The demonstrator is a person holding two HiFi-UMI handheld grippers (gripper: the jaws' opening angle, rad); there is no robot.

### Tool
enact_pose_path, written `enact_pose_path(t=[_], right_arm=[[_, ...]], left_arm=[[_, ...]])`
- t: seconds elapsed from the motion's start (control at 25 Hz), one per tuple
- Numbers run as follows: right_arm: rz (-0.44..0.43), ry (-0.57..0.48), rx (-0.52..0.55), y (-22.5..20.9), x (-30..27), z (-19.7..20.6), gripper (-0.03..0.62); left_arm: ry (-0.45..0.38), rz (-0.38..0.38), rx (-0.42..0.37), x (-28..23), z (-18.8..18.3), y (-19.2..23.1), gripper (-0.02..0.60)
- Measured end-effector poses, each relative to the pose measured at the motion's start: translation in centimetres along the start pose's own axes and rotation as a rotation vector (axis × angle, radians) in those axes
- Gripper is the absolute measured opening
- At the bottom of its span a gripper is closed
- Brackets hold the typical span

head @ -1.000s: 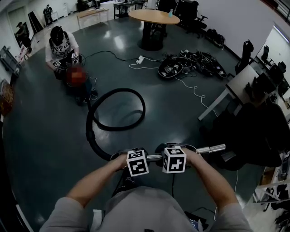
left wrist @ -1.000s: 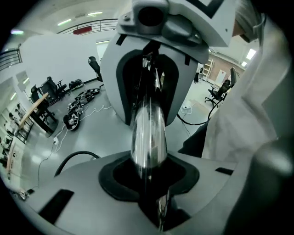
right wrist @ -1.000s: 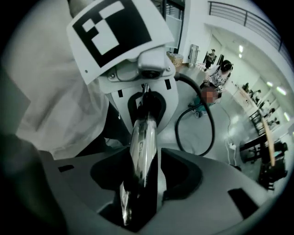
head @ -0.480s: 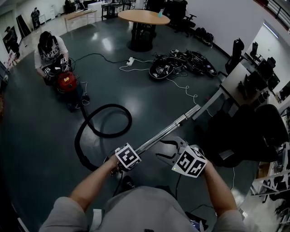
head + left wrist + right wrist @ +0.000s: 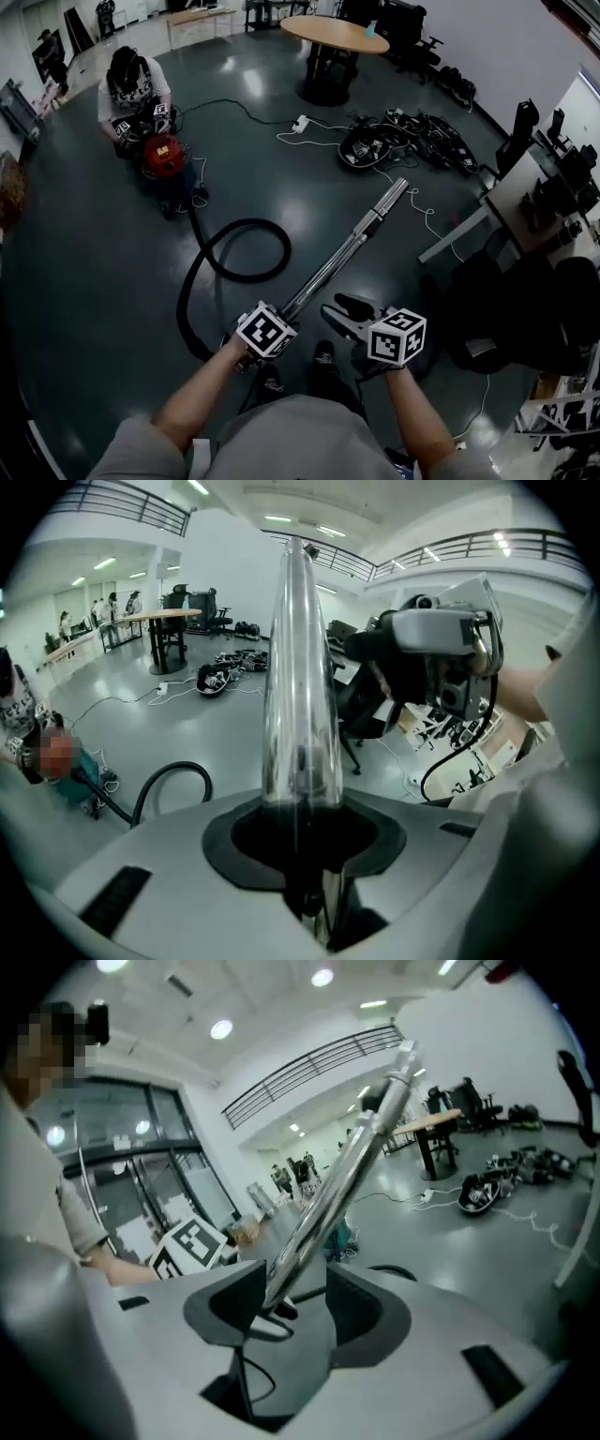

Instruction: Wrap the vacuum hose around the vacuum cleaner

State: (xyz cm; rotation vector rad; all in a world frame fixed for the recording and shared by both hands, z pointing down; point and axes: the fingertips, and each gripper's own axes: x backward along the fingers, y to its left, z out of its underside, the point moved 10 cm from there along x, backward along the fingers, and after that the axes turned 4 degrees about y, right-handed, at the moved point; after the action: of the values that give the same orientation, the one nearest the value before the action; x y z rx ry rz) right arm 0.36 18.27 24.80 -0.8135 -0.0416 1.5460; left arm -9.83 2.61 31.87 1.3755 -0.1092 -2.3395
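Your left tongs (image 5: pixel 300 850) clamp the wand (image 5: pixel 342 253); right tongs (image 5: pixel 334 317), just opening wide, hold nothing. Carry wand toward the vacuum cleaner (image 5: pixel 162 155), keeping the hose (image 5: pixel 202 272) slack, unkinked.

The black hose (image 5: pixel 248 223) lies in 1 floor loop between the red vacuum cleaner (image 5: pixel 164 155) and tilted chrome wand (image 5: pixel 347 248).

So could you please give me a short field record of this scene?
left hand-held gripper: shut on metal wand
right hand-held gripper: open, jaws just opened, holding nothing
hose: black, looped on floor, not wrapped
vacuum cleaner: red, far end, beside crouching person
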Motion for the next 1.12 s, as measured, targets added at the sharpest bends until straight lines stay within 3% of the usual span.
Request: enact_pose_path(t=[0.12, 0.4, 0.84, 1.0, 1.04, 1.08, 1.12], right_arm=[[-0.088, -0.066, -0.118, -1.0, -2.0, -0.9, 0.204], [-0.247, -0.112, -0.227, -3.8, -4.9, -4.5, 0.204], [-0.459, -0.126, -0.312, -10.1, -8.6, -8.0, 0.204], [-0.534, -0.135, -0.314, -10.6, -9.2, -8.8, 0.202], [-0.549, -0.134, -0.291, -10.6, -9.3, -9.1, 0.183], [-0.561, -0.131, -0.259, -10.5, -9.3, -9.4, 0.105], [-0.571, -0.125, -0.228, -10.5, -9.3, -9.8, 0.089]], left_arm=[[-0.028, -0.023, 0.058, 0.2, -0.9, 0.5, 0.126], [-0.067, -0.076, 0.176, -0.3, -4.7, 1.0, 0.126], [-0.085, -0.079, 0.205, -3.6, -11.2, 0.7, 0.127], [-0.028, -0.12, 0.214, -3.8, -12.6, 0.7, 0.127], [-0.016, -0.131, 0.218, -3.9, -12.9, 0.8, 0.128], [-0.014, -0.14, 0.224, -4.0, -13.1, 1.0, 0.129], [-0.019, -0.149, 0.231, -4.0, -13.3, 1.1, 0.127]])
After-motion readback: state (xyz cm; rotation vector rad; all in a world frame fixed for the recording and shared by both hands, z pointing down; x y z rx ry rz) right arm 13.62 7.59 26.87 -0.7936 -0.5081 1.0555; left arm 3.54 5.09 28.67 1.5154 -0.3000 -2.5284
